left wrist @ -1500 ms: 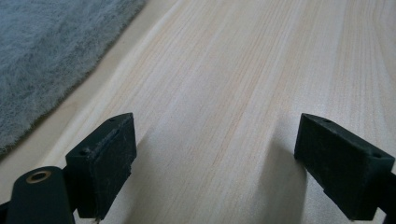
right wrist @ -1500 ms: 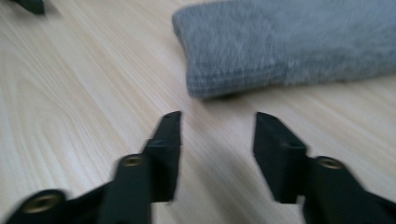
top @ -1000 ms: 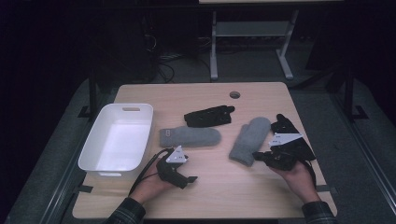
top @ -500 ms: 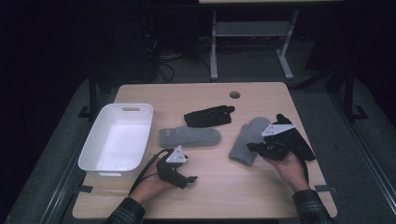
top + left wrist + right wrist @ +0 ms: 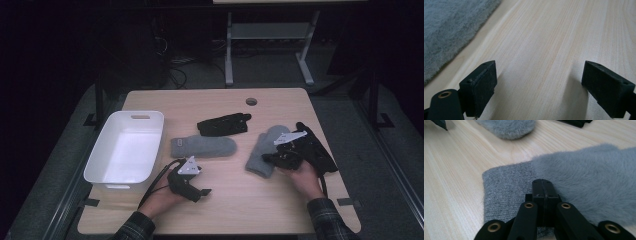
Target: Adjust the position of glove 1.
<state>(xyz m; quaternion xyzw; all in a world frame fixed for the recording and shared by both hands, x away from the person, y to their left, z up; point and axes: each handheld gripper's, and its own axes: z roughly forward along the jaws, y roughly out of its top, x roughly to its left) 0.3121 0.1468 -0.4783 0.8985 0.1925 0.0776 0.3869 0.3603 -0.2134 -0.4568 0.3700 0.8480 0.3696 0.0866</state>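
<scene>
Over the grey mitten (image 5: 574,182), the right gripper's (image 5: 542,185) jaws stand closed.

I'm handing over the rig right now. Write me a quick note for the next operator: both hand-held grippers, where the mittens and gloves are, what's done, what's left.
Left hand-held gripper: open, empty, resting low on the table in front of the white bin.
Right hand-held gripper: jaws shut, tips over the knit cuff of the right grey mitten; whether it has pinched fabric is unclear.
Second grey mitten lies mid-table beside the bin; one black glove behind it, another black glove at the right edge.
Done: nothing in the bin.
Left: probably moving all four pieces into it.
</scene>
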